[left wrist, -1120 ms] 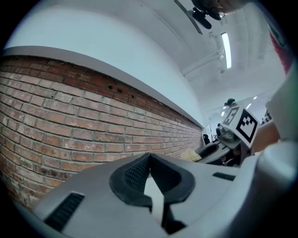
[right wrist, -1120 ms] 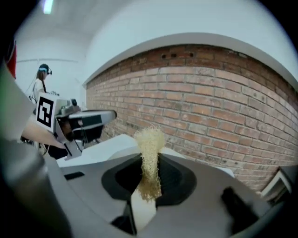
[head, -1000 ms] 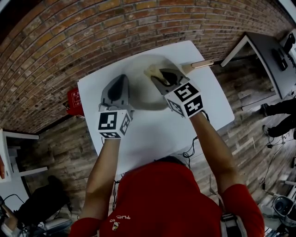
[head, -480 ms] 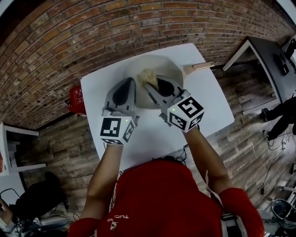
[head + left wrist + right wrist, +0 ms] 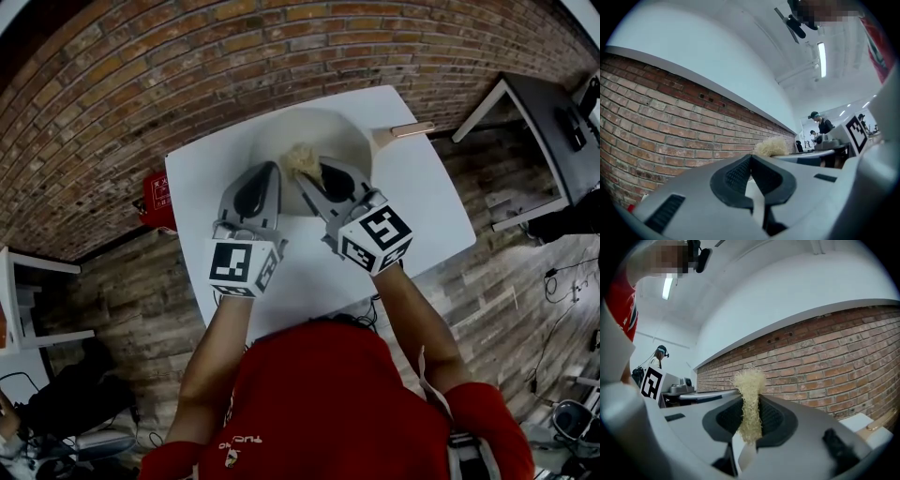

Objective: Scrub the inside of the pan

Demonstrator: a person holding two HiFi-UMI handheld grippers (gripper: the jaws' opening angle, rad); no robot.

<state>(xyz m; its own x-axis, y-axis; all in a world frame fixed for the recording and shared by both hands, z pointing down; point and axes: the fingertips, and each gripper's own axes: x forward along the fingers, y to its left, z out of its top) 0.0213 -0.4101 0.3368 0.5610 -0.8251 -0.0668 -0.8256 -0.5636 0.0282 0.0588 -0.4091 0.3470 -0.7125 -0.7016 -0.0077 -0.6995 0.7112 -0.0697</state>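
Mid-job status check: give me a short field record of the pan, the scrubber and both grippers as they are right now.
pan: on the white table, handle pointing to the person's right
scrubber: pale fibrous pad, over the pan's inside in the head view
right gripper: jaws clamped on the scrubber
left gripper: jaws together, nothing between them; at the pan's left rim, contact cannot be told
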